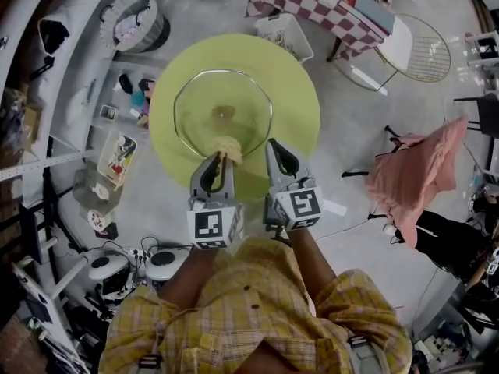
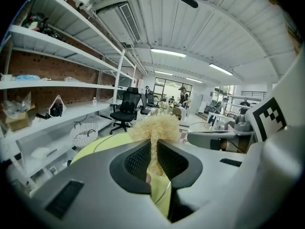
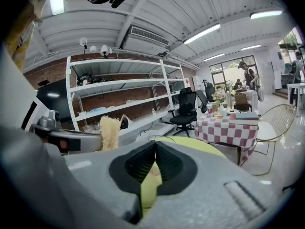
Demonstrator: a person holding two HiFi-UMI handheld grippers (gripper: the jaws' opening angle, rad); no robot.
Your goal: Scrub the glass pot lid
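Glass pot lid [image 1: 222, 92] | left gripper [image 1: 219, 160] clamps scrubber [image 1: 227, 144] at near rim | right gripper [image 1: 274, 144] pinches rim

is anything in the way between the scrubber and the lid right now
Nothing visible does. The scrubber, pinched in the left gripper, sits right at the near rim of the lid on the table. The right gripper, fingers together, is at the rim off to the side, not between them.
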